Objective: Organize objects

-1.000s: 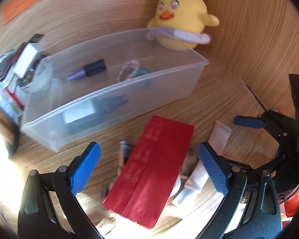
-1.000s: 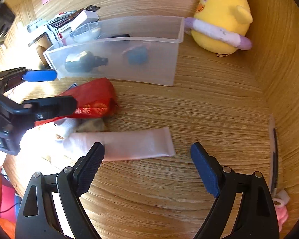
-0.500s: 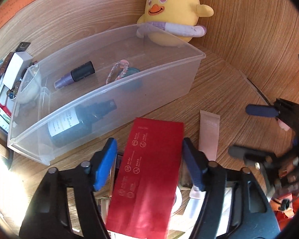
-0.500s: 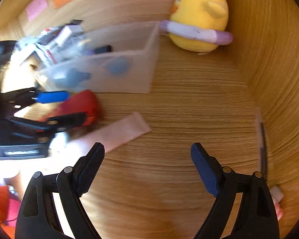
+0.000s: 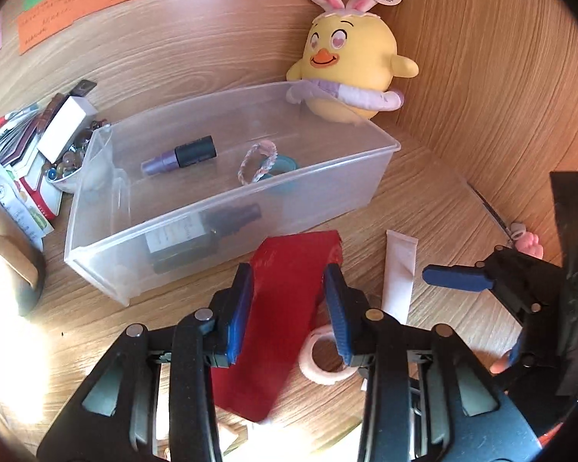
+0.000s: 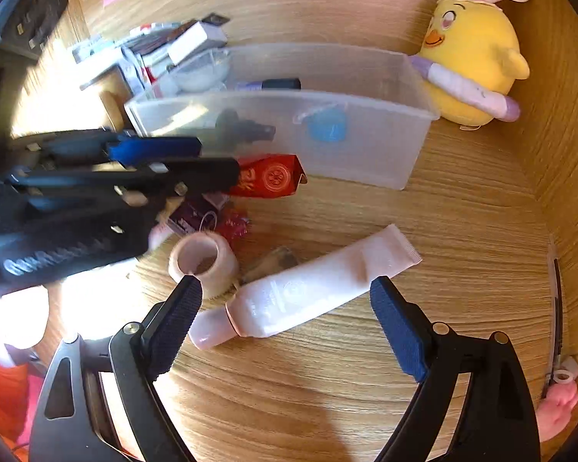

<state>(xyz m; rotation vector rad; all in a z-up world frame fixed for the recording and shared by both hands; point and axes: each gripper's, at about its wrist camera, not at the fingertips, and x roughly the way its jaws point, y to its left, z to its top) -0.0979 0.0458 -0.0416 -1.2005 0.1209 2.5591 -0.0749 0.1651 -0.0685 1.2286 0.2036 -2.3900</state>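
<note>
Left gripper (image 5: 289, 300) pinches a red packet (image 5: 285, 308) between its blue pads, low in the frame's centre, just in front of the clear bin (image 5: 227, 208). Right gripper (image 6: 285, 323) gapes wide, gripping nothing, its fingers either side of a white tube (image 6: 308, 288) lying on the wooden table (image 6: 462, 231); tape roll (image 6: 204, 261) sits beside its left finger.

I see the red envelope (image 5: 285, 304) lifted at a slant, clamped by my left gripper (image 5: 289, 308), just in front of the clear bin (image 5: 227, 200). Pale pink tube (image 6: 308, 292) lies flat, diagonal, cap toward me, farther out from the bin. Pink tape roll (image 6: 204, 261) sits beside the tube's cap.
</note>
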